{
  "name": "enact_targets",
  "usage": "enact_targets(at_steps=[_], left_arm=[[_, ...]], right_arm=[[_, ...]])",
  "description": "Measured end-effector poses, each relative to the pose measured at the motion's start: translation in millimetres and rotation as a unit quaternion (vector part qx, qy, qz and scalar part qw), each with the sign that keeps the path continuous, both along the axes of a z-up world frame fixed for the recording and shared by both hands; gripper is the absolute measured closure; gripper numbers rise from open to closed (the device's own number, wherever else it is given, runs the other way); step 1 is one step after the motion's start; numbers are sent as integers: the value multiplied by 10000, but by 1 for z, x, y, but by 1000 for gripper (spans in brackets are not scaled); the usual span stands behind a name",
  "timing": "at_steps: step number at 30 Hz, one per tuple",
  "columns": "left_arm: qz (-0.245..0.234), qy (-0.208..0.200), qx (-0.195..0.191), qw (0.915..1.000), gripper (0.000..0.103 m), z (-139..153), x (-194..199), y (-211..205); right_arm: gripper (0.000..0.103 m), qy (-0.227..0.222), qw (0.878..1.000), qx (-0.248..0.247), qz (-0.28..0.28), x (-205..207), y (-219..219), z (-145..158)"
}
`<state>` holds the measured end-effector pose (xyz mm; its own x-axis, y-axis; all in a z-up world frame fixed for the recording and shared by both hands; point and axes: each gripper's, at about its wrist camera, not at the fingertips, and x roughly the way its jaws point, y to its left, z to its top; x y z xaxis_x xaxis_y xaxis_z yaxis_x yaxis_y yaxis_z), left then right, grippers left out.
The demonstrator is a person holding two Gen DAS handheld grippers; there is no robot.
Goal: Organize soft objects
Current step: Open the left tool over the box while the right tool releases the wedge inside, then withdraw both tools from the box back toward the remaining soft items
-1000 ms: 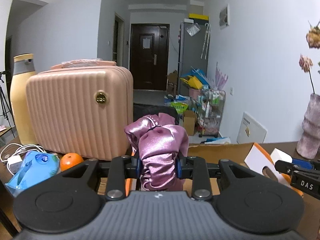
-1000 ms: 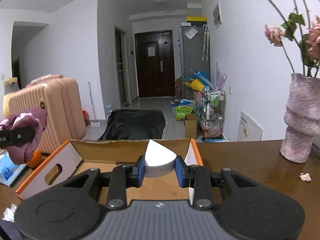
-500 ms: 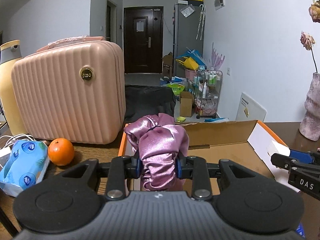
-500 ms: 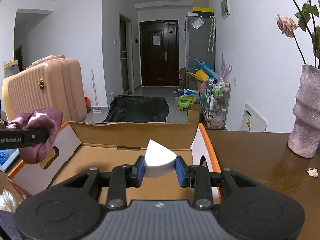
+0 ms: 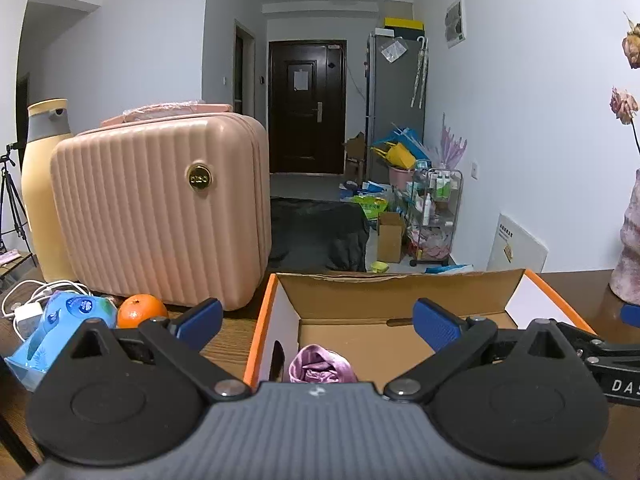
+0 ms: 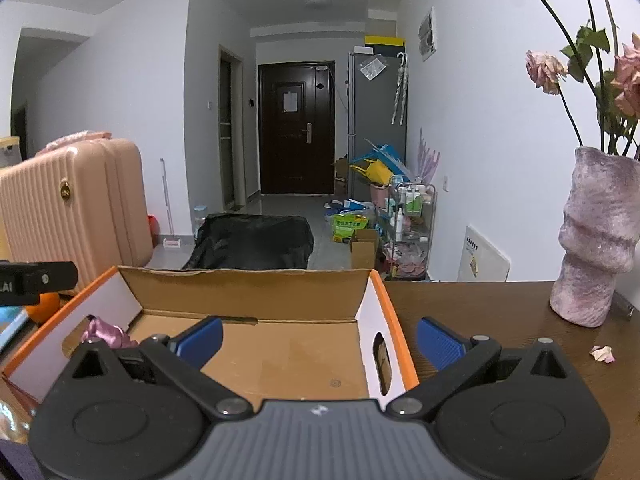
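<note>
Both pairs of jaws were seen spread wide, with nothing held between them. The left gripper [image 5: 318,322] was positioned over the near left part of the box [image 5: 400,288], and the right gripper [image 6: 320,338] over its near right part.

The scrunchie [image 5: 322,368], a bunched piece of purple satin, was seen lying on the box floor, low in the centre of the left view and just above the gripper body. In the right view the scrunchie [image 6: 106,334] appeared at lower left, close to the box's left wall and partly hidden behind the left finger [image 6: 198,338]. It was touched by neither gripper.

As a judgement, 1 soft object was counted as already placed in the box. The rest of the box floor within view was seen bare; whatever lay directly beneath the right gripper body could not be made out.

On the worktop [image 5: 228,336], left of the box in the left view, a blue tissue pack [image 5: 60,324] was seen beside an orange [image 5: 142,310], in front of a pink case [image 5: 160,208]. The tissue pack was judged the likeliest soft object left to be gathered, though this could not be confirmed. A vase [image 6: 596,236] stood at the right, well apart from the box.
</note>
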<state>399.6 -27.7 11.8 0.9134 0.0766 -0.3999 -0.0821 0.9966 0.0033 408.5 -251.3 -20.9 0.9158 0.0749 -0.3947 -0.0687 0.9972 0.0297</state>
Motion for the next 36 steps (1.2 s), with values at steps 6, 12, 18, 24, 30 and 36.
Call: enact_targets(at_steps=[6,12,18,24,30,36], left_arm=[[9,-30,-16,10000,0,1,-1,1],[62,-115,-120,9998,0,8,-11,4],[61,-342,-155,9993,0,20,-33,8],[20,-537,-123,9985,0,28,-60,10],[-10,-685,-80,9976,0,33,-86,14],[-44,-740,-65,9972,0,34,-110,19]], right_arm=[[0,-77,9999,68,-22,-3,-4,1],[0,-158,9997,185,-66,-12,-9,5],[0,-277,9991,319,-53,-33,-14,12],[0,-394,9987,286,-126,-60,-14,12],[0,-514,9982,252,-155,-87,-13,13],[0,-616,9977,250,-159,-117,-9,13]])
